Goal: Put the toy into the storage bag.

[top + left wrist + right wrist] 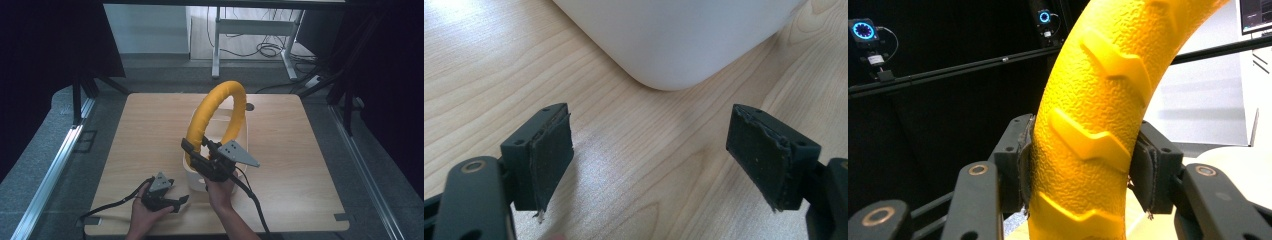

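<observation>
A thick yellow ring with a raised tread pattern stands upright over a white bin on the wooden table. My right gripper is shut on the ring's lower near part; in the right gripper view both pads press the yellow ring from either side, at my right gripper. My left gripper rests low on the table, just left of the bin's near corner. In the left gripper view my left gripper is open with bare wood between the jaws, facing the rounded corner of the white bin.
Black cables trail from both grippers toward the near table edge. Beyond the table's far edge stands a white desk frame with cables on the floor. Dark curtains and stands flank both sides.
</observation>
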The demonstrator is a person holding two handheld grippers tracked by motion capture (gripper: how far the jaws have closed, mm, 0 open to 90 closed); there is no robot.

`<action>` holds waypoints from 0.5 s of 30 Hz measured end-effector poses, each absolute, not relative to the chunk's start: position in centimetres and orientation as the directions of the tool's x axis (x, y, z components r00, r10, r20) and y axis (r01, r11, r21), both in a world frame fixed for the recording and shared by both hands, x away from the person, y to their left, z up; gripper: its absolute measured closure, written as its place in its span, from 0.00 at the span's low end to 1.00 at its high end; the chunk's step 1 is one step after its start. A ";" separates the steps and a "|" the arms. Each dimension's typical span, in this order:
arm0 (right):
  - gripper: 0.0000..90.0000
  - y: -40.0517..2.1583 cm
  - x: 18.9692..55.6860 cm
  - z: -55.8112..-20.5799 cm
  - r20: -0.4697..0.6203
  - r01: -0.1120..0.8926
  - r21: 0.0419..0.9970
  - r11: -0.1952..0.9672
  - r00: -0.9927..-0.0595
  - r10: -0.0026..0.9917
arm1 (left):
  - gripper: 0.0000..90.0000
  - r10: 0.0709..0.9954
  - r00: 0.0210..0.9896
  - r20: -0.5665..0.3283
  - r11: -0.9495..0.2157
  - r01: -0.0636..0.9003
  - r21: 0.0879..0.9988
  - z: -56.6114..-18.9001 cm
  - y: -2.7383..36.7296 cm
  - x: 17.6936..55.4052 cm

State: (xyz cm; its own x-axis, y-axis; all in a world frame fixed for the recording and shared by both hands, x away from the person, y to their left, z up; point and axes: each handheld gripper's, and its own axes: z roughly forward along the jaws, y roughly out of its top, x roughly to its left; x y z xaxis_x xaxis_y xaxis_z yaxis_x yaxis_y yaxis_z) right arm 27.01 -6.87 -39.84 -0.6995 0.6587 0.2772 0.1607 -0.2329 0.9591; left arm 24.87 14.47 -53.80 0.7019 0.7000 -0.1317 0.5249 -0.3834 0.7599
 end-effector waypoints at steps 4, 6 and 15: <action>0.54 -6.7 26.9 -40.3 0.271 0.164 0.961 -0.221 -0.699 0.662 | 0.21 0.700 0.702 -0.133 -0.383 0.525 0.760 -53.8 14.5 24.9; 0.54 -6.7 26.9 -40.6 0.273 0.167 0.961 -0.219 -0.697 0.663 | 0.21 0.700 0.702 -0.132 -0.384 0.526 0.759 -53.8 14.5 24.9; 0.52 -6.7 26.6 -41.1 0.247 0.157 0.969 -0.192 -0.686 0.684 | 0.21 0.700 0.701 -0.133 -0.383 0.527 0.759 -53.8 14.4 24.9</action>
